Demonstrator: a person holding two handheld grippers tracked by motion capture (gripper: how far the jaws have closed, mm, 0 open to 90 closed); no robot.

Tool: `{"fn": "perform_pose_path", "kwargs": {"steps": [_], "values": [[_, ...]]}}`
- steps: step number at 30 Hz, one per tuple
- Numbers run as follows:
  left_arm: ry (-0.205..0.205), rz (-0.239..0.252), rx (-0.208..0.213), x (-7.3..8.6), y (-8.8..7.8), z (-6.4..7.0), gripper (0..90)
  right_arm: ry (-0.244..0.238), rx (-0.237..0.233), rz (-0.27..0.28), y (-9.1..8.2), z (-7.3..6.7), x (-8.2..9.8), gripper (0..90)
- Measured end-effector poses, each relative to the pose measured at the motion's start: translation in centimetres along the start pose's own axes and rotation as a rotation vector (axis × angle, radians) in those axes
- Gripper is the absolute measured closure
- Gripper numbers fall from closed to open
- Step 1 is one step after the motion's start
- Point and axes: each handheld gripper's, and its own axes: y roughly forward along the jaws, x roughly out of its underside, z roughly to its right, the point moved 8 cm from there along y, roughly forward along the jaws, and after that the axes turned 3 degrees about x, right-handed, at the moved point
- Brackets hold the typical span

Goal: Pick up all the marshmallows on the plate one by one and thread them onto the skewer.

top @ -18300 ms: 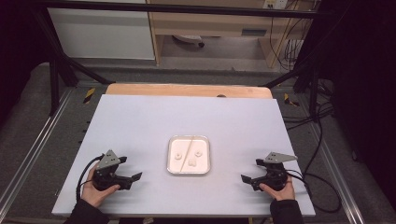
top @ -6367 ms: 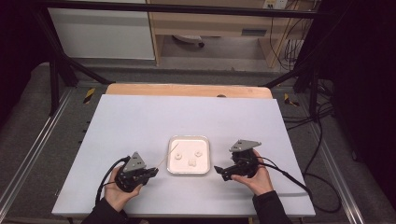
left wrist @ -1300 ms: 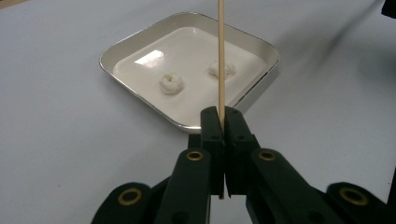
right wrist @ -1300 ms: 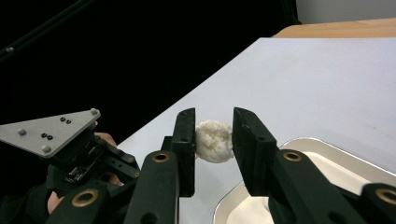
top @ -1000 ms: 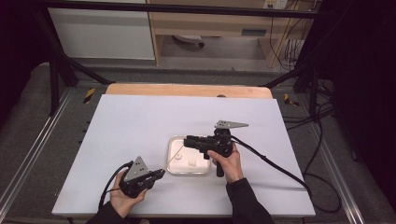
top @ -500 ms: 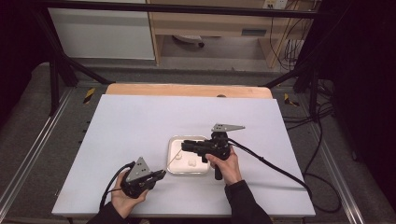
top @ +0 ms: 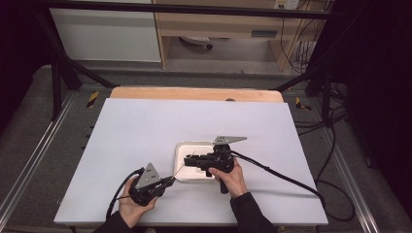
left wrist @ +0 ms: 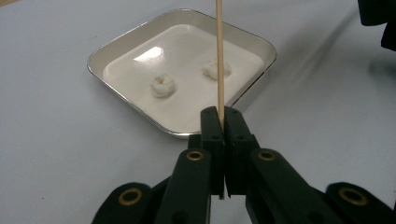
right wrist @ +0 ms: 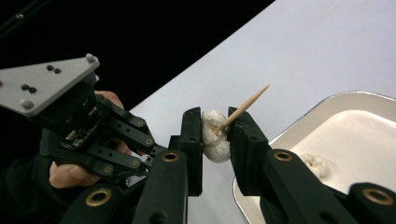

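Note:
My left gripper [left wrist: 219,112] is shut on a thin wooden skewer [left wrist: 218,56] that points up and away over a shallow white tray [left wrist: 116,42]. Two white puffy pieces [left wrist: 162,86] lie in the tray. My right gripper [right wrist: 215,130] is shut on a third white piece [right wrist: 215,142]; its jaws have just been closing a little on it. The skewer's tip [right wrist: 243,109] is stuck into that held piece and pokes out past it. In the high view the skewer [top: 182,166] runs from the left gripper [top: 167,182] up to the right gripper [top: 187,162] at the tray's left edge.
The tray [top: 194,143] sits near the middle front of a white table. A cable [top: 282,174] trails right from the right gripper. A wooden strip [top: 194,93] borders the table's far edge, with dark frame rails either side.
The right gripper, with the white piece in it, has come down and left over the tray onto the skewer's tip. The left gripper has kept still.

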Motion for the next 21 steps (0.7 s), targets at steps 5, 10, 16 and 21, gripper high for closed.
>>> {"fn": "perform_pose_path", "kwargs": {"steps": [5, 10, 16, 21], "values": [[-0.023, 0.013, 0.001, -0.6, 0.7, 0.1, 88.1, -0.012, 0.011, -0.004, 0.3, -0.1, 0.5, 75.7], [-0.042, 0.027, 0.01, -1.0, 1.6, 0.3, 88.1, -0.016, 0.016, -0.03, 0.7, -0.1, 1.4, 75.4], [-0.05, 0.029, 0.019, -1.0, 1.8, 0.3, 88.1, -0.026, 0.022, -0.047, 0.9, -0.1, 1.9, 72.2], [-0.056, 0.035, 0.019, -0.9, 1.5, 0.2, 88.1, -0.053, 0.054, -0.014, 0.1, -0.2, 0.9, 49.3]]}}
